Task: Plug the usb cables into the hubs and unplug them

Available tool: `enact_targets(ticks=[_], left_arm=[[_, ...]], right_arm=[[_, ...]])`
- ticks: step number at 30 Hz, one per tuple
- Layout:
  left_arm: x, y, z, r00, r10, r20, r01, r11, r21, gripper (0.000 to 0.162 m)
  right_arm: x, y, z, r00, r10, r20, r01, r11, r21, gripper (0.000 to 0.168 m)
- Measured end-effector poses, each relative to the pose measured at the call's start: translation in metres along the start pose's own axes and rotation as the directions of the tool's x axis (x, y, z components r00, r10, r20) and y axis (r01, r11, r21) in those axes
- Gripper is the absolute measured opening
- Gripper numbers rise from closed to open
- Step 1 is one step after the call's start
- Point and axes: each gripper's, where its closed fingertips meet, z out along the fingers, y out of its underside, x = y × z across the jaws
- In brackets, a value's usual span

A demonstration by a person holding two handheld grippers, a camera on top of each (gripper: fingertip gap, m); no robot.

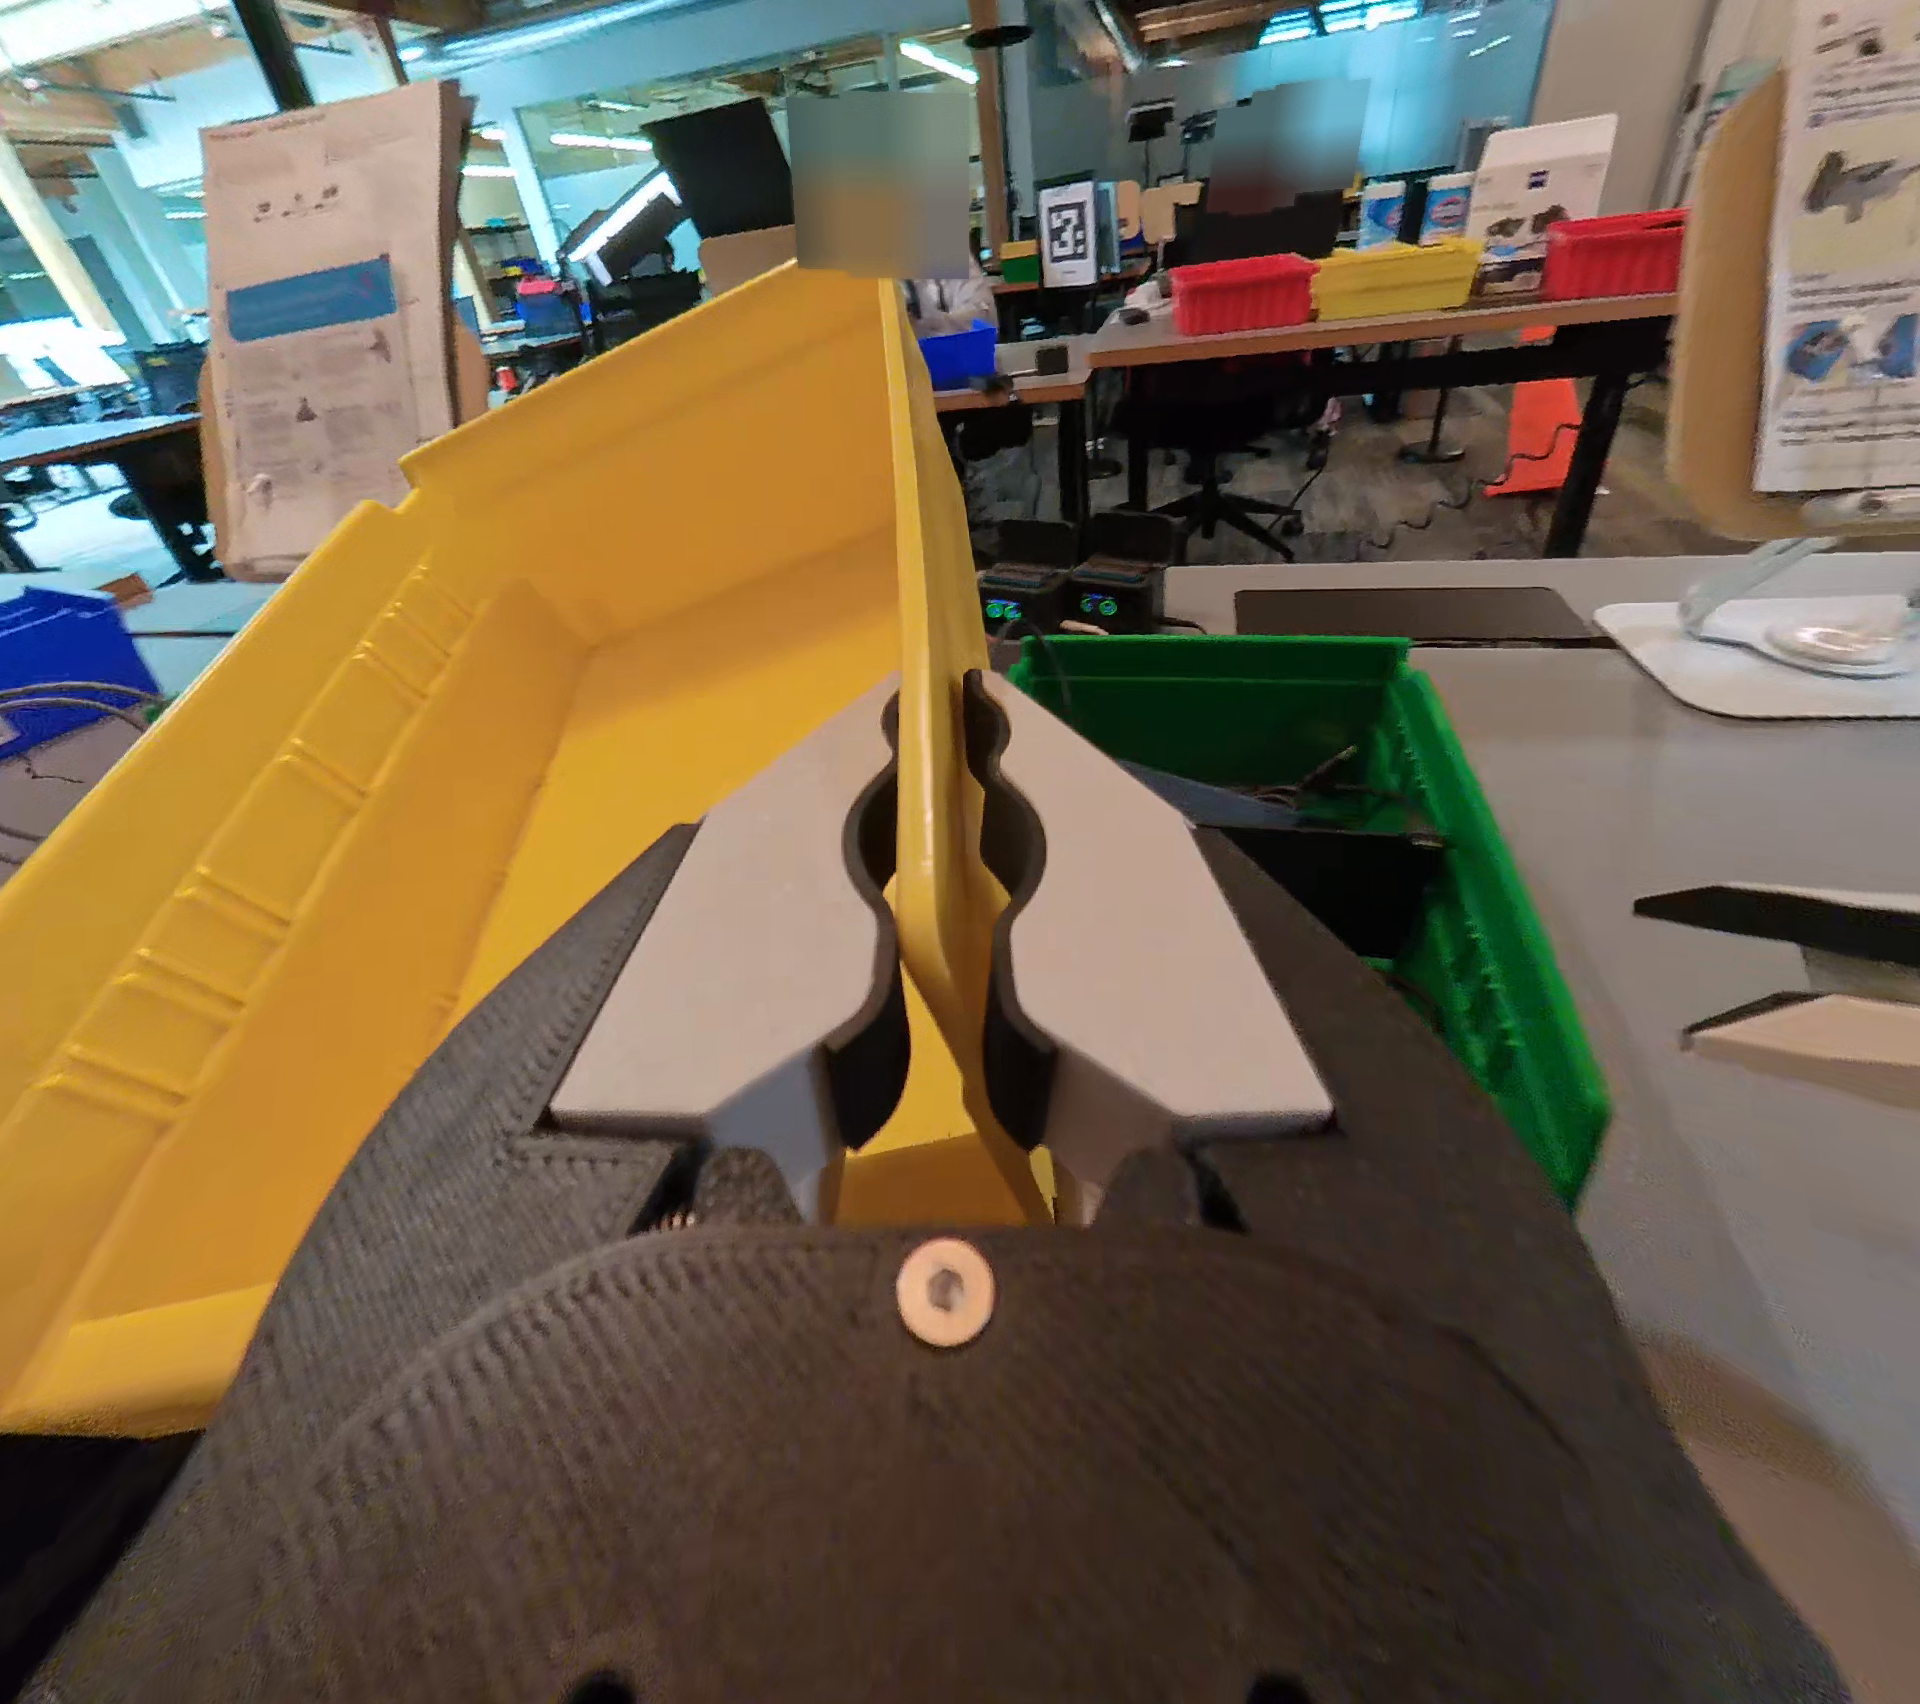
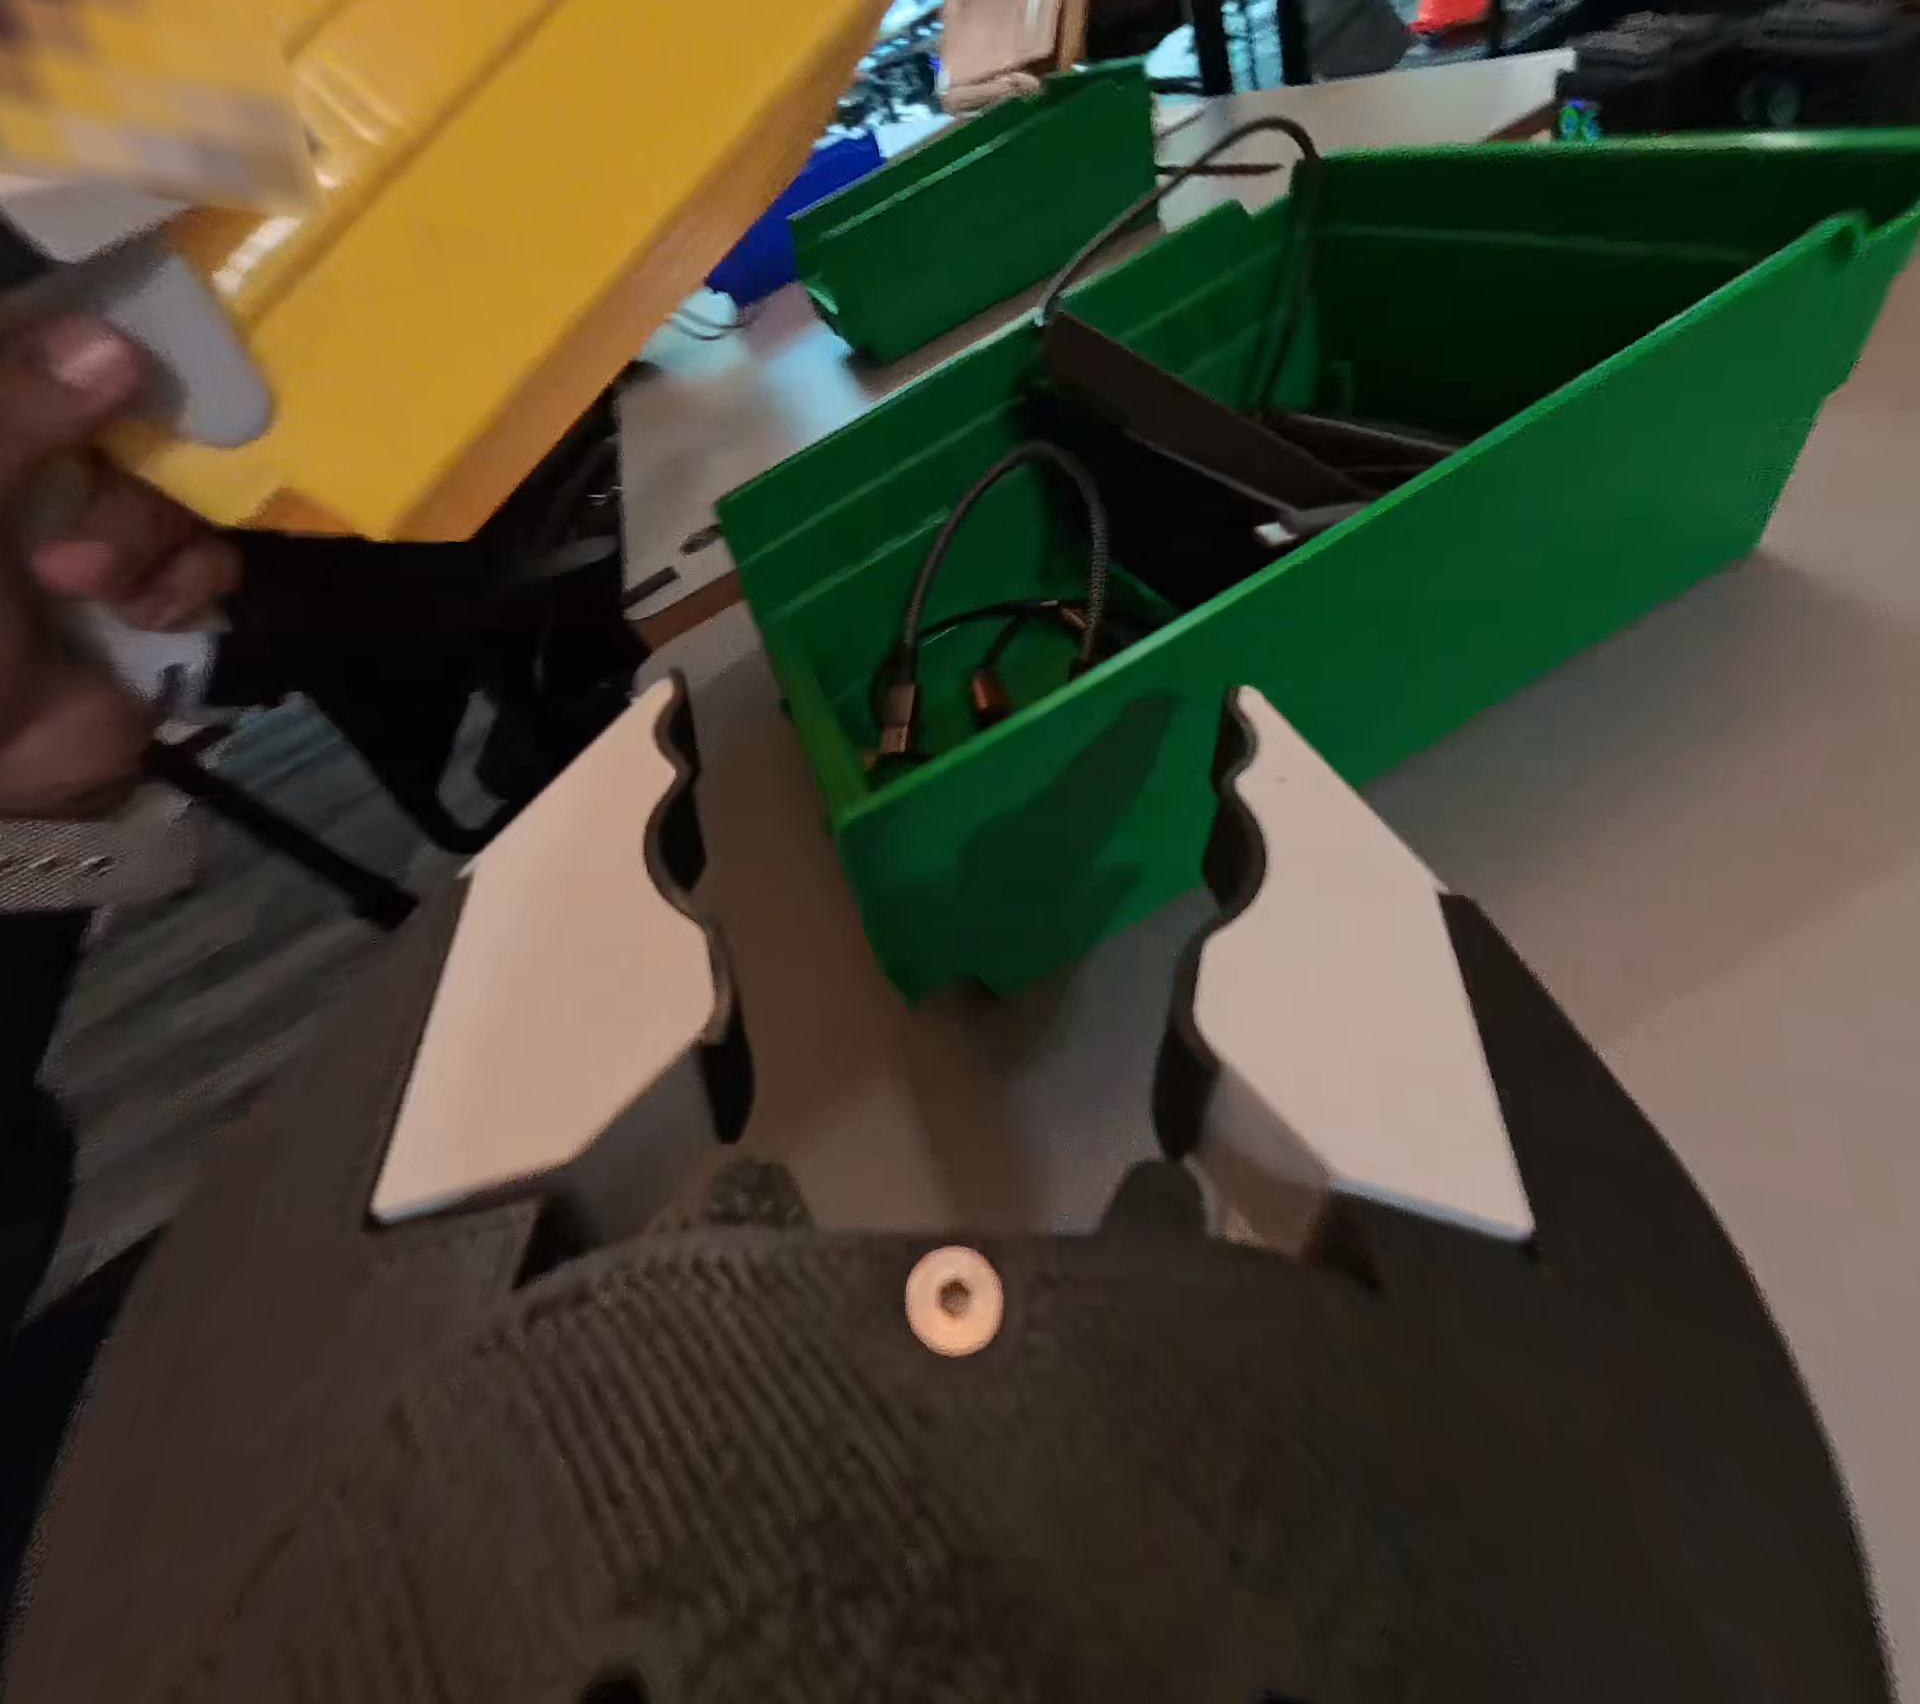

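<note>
My left gripper [image 1: 940, 698] is shut on the side wall of an empty yellow bin [image 1: 644, 719] and holds it tilted above the table. In the right wrist view the yellow bin [image 2: 540, 127] hangs in the air at the upper left, held by the other gripper and a hand [image 2: 73, 449]. A green bin [image 2: 1351, 574] stands on the table; short braided usb cables [image 2: 997, 615] lie in its near compartment and a black divider [image 2: 1174, 407] crosses it. My right gripper [image 2: 951, 719] is open and empty, just in front of the green bin's near corner. The green bin also shows in the left wrist view [image 1: 1455, 875].
A second green bin [image 2: 977, 220] lies on the table behind. The other gripper's fingers [image 1: 1787, 979] show at the right edge of the left wrist view. A black pad [image 1: 1413, 615], a white stand base [image 1: 1787, 657] and black chargers [image 1: 1070, 594] sit at the table's far side.
</note>
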Motion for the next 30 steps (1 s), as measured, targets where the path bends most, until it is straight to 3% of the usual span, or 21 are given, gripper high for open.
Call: enact_targets(ticks=[4, 8, 12, 16, 20, 25, 30], left_arm=[[0.048, -0.018, -0.004, 0.992, 0.035, -0.122, -0.032, 0.999, 0.032, 0.002], [0.128, -0.042, -0.019, 0.95, 0.074, -0.303, -0.05, 0.995, 0.086, 0.002], [0.231, -0.051, -0.045, 0.838, 0.149, -0.525, -0.084, 0.986, 0.144, 0.002], [0.325, -0.017, -0.069, 0.645, 0.24, -0.726, -0.185, 0.97, 0.156, 0.002], [0.385, 0.028, -0.08, 0.514, 0.193, -0.836, -0.206, 0.974, 0.098, 0.002], [0.423, 0.076, -0.076, 0.428, 0.178, -0.886, -0.261, 0.963, 0.068, 0.002], [0.447, 0.094, -0.073, 0.407, 0.181, -0.895, -0.253, 0.964, 0.079, 0.004]], right_arm=[[0.017, -0.014, -0.073, 0.999, -0.025, 0.023, 0.024, 0.999, 0.034, 0.099], [0.072, 0.0, -0.167, 0.975, -0.119, -0.186, 0.134, 0.988, 0.072, 0.093], [0.101, 0.008, -0.233, 0.966, 0.081, -0.247, -0.035, 0.982, 0.187, 0.087], [0.104, -0.01, -0.27, 0.953, 0.217, -0.213, -0.131, 0.925, 0.357, 0.082], [0.121, -0.003, -0.3, 0.903, 0.208, -0.377, -0.063, 0.93, 0.363, 0.076], [0.132, 0.008, -0.34, 0.843, 0.286, -0.456, -0.079, 0.904, 0.421, 0.075], [0.132, 0.024, -0.364, 0.8, 0.348, -0.488, -0.107, 0.884, 0.456, 0.072]])
